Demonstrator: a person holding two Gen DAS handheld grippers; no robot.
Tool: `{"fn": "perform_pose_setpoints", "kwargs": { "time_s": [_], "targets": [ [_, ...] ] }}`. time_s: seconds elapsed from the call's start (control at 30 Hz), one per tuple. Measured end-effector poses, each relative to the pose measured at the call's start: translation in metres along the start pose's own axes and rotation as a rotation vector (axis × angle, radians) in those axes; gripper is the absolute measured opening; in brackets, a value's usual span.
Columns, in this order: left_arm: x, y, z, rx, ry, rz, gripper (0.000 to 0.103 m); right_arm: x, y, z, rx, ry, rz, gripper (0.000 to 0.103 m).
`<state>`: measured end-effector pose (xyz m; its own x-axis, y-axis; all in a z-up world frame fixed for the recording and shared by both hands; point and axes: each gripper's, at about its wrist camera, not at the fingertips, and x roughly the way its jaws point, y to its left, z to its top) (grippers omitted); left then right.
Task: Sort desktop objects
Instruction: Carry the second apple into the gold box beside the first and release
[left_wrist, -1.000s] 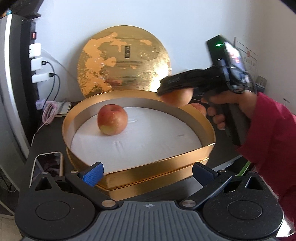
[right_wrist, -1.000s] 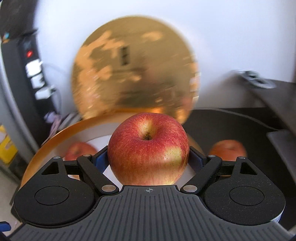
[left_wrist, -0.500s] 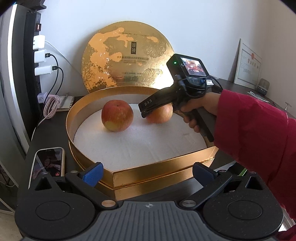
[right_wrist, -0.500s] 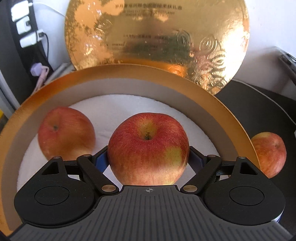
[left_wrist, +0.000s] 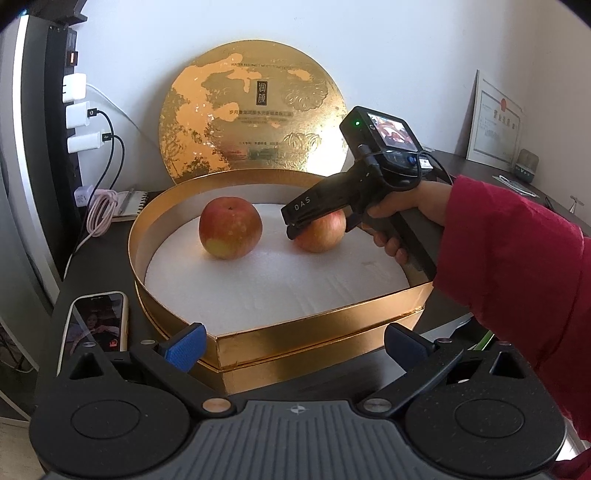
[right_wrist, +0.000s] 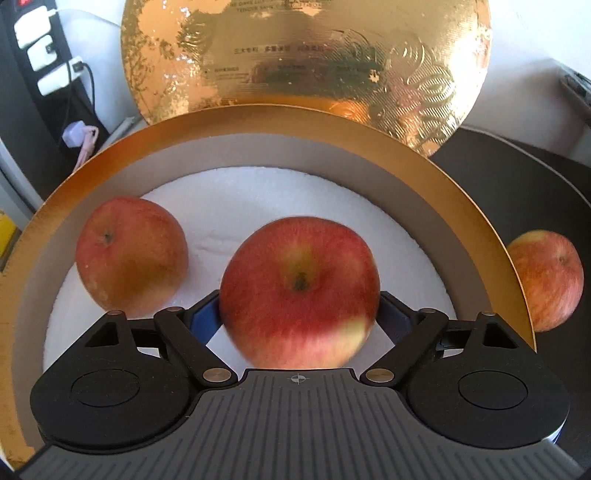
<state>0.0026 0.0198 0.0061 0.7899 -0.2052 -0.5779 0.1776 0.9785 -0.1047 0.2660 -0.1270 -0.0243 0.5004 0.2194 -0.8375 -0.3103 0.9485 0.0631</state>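
Right wrist view: my right gripper has its fingers spread just off the apple, which sits on the white foam of the gold box beside another apple. A third apple lies outside the box. My left gripper waits wide, holding nothing.

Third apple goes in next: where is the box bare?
White liner is bare along the near straight wall and behind both apples. The left apple and the apple at the right gripper crowd the middle.
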Motion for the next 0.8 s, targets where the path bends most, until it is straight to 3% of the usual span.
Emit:
{"fn": "perform_pose_setpoints", "kwargs": {
  "time_s": [0.17,0.53,0.8],
  "targets": [
    [-0.005,-0.007,-0.001,0.007,0.006,0.026,0.102,-0.017,-0.001,-0.005,0.017,-0.022,0.003,0.092],
    [-0.003,-0.027,-0.005,0.01,0.038,0.061,0.102,-0.139,-0.04,-0.077,0.149,-0.294,0.056,0.101],
    [0.001,-0.043,-0.001,0.03,0.047,0.068,0.102,-0.161,-0.096,-0.13,0.378,-0.314,0.005,0.101]
  ]
}}
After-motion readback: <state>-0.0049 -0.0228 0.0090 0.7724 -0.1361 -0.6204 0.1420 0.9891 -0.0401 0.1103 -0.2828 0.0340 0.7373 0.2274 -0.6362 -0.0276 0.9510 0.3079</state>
